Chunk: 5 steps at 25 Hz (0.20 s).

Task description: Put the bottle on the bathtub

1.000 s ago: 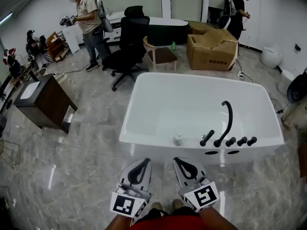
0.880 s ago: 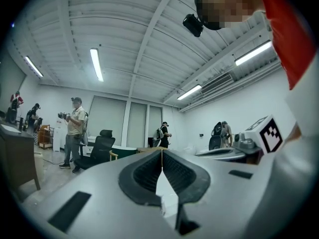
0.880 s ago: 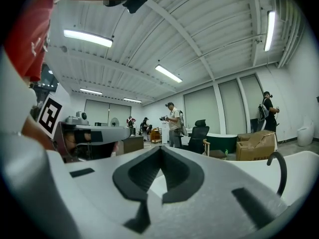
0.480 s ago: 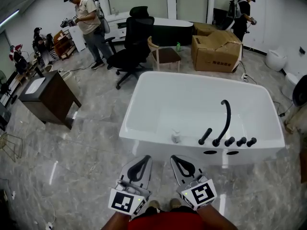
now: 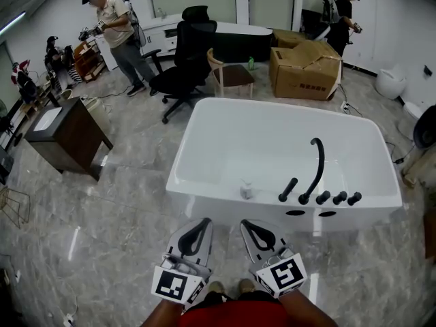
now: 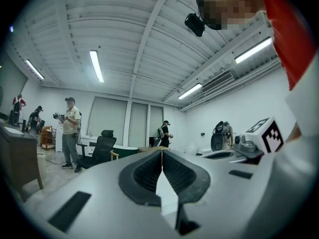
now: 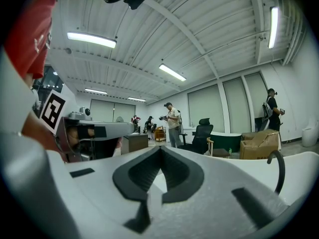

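While the small clear bottle point(image 5: 246, 191) stands upright on the near rim of the white bathtub point(image 5: 225, 211), left of the black faucet point(image 5: 316, 165), both grippers hang low in front of the tub, pointing level. The bottle lies ahead of and above the jaws, nearer the right gripper point(image 5: 249, 225) than the left gripper point(image 5: 202, 223). Both pairs of jaws are pressed together with nothing between them.

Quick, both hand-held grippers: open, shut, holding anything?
Left hand-held gripper: closed, nothing between the jaws.
Right hand-held gripper: closed, nothing between the jaws.
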Motion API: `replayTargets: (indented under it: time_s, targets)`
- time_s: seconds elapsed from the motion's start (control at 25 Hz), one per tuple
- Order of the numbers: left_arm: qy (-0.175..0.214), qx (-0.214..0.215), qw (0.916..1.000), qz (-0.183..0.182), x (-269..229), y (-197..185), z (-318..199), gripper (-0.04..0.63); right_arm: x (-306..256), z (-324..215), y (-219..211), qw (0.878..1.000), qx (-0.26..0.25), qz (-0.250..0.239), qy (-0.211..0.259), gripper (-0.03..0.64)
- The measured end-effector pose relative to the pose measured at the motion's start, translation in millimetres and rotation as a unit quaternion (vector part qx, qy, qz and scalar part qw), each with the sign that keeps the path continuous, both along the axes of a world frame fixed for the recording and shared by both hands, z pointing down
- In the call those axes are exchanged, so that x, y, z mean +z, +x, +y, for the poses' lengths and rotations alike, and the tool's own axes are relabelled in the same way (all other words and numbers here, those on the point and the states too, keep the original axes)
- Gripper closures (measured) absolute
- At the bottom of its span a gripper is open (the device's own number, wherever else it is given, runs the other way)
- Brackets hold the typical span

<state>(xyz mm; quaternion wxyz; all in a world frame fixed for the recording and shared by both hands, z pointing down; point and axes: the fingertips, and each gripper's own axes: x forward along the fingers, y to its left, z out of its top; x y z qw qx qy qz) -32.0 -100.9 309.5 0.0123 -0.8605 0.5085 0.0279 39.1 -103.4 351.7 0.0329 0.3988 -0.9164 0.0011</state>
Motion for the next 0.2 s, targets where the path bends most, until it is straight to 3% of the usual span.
replayTargets:
  time_s: [0.2]
  targets:
    - [-0.002,0.001,1.0000,0.001,-0.2,1.5,2.4,0.583,1.4,3.0,2.0,1.000,0.002,0.003,-0.004,0.612]
